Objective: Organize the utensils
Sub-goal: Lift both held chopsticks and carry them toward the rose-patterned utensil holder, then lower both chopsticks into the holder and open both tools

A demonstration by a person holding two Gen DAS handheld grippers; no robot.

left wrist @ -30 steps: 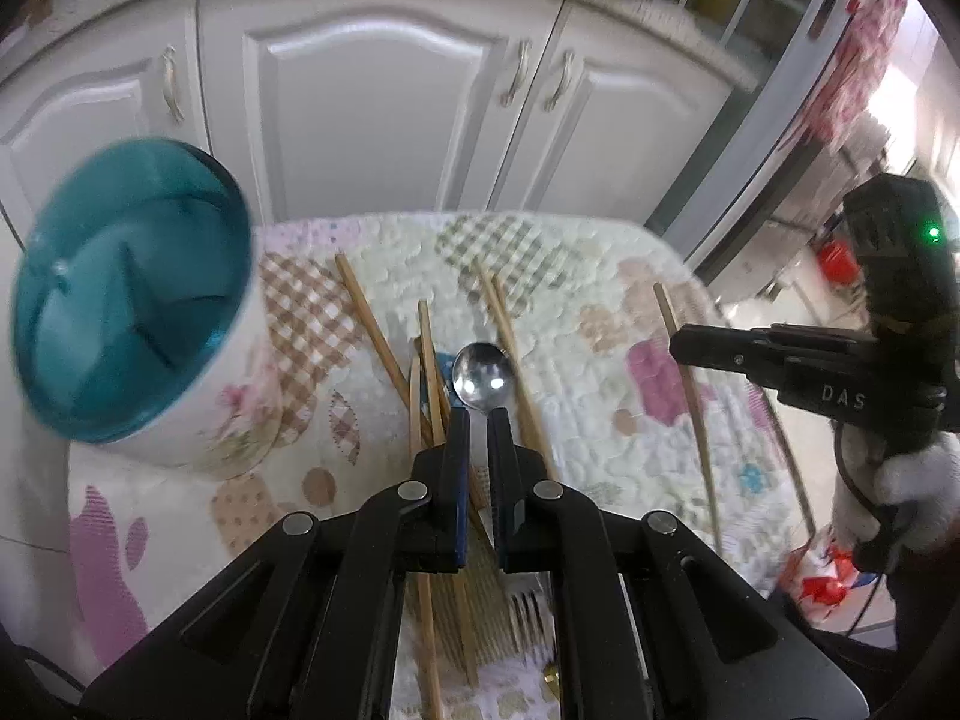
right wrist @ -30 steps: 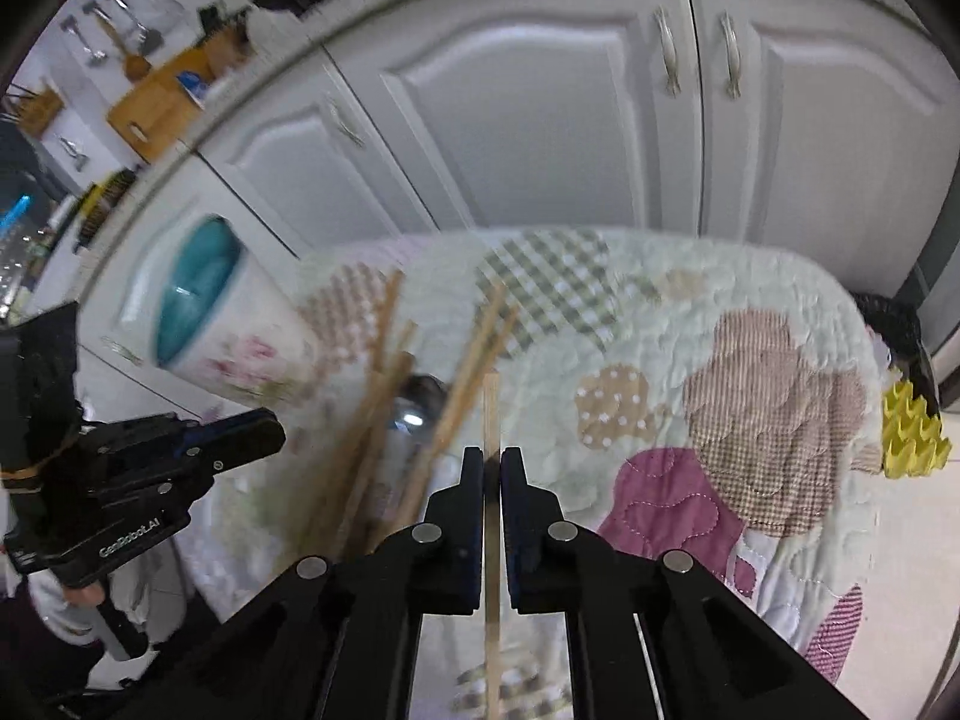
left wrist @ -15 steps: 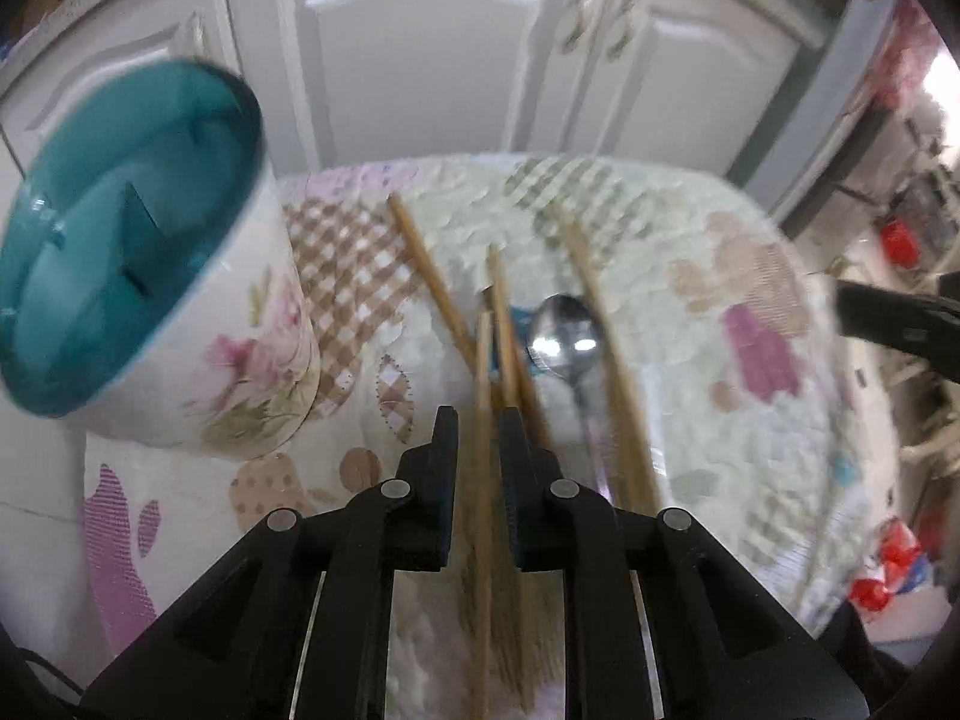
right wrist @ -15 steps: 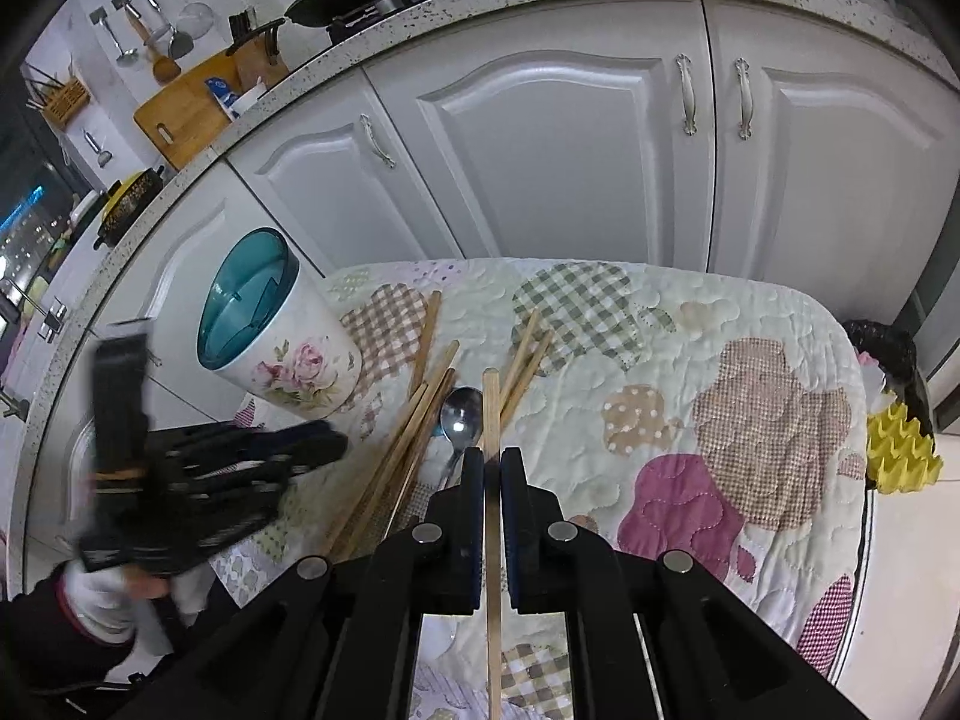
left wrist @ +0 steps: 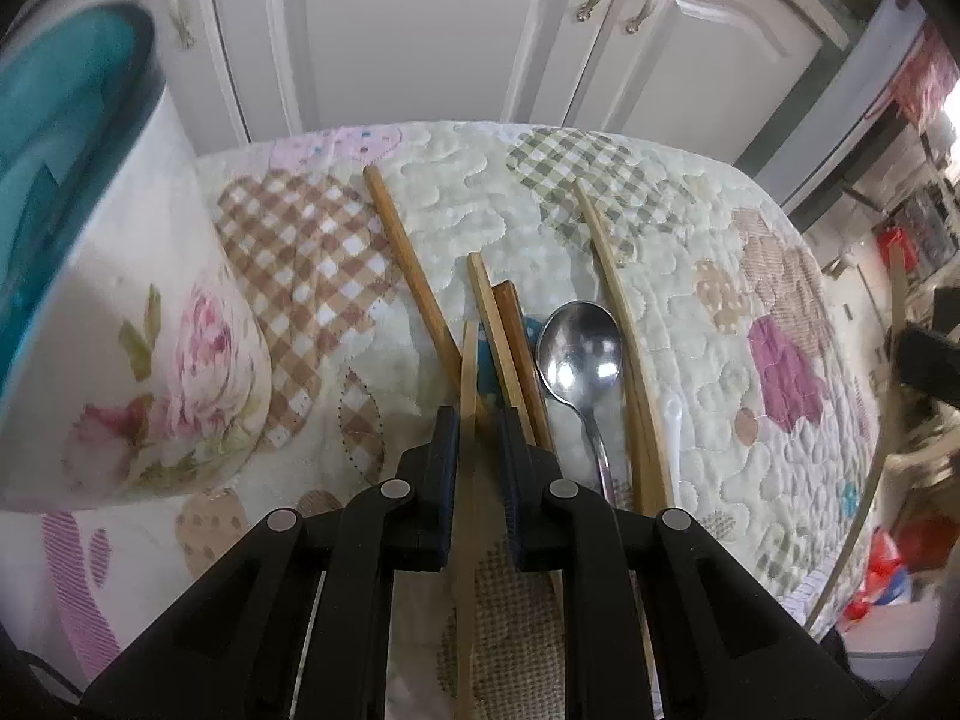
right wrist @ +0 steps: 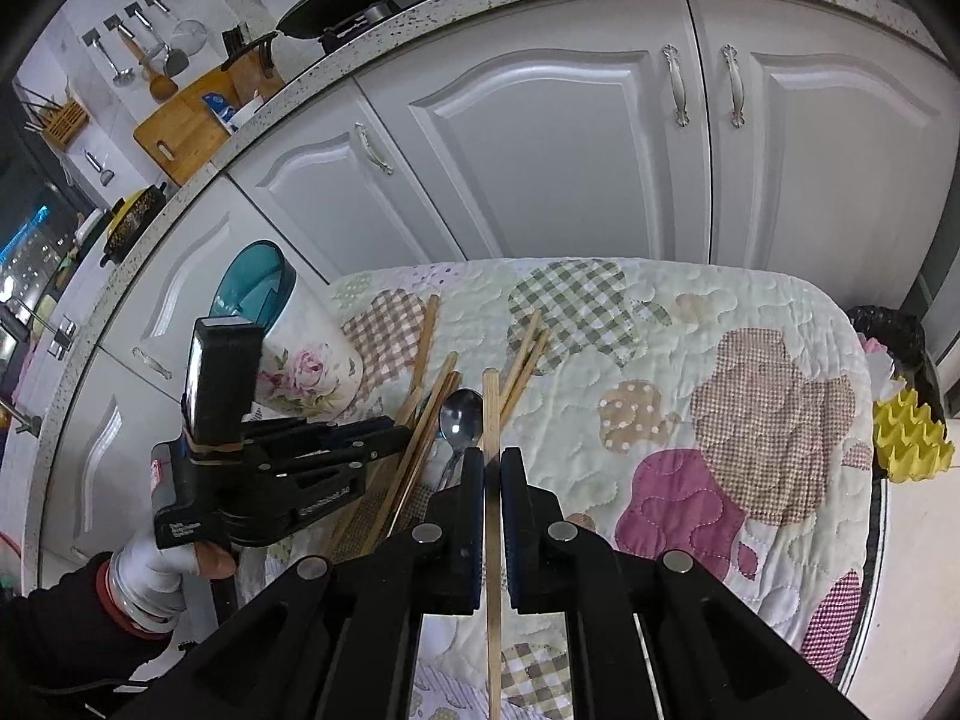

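Left claw (left wrist: 478, 420) is down low over the chopstick pile (left wrist: 510, 348) on the quilted surface (left wrist: 750, 276). Its jaws have just been opening and now stand slightly apart, straddling one chopstick (left wrist: 468, 372) that runs up through the gap. It lies against the left pad; whether the right pad touches it I cannot tell from this angle, so I read this as released, not yet gripping. The narrow gap probably suits picking a single stick out of a bundle that lies close together.

Right claw (right wrist: 492, 462) is clenched on a single chopstick (right wrist: 491, 414), held lengthwise along the fingers with its tip projecting forward, raised clear of the surface. Likely it is parked there while the other hand fetches the mate.

Holder cup (left wrist: 120, 276) with a floral wall and divided teal insert stands at the left of the surface, just beside the pile, within easy reach for dropping sticks in upright. Its compartments look empty from here.

Spoon (left wrist: 579, 354) lies bowl-up among the sticks, untouched. Most of the sorting remains.
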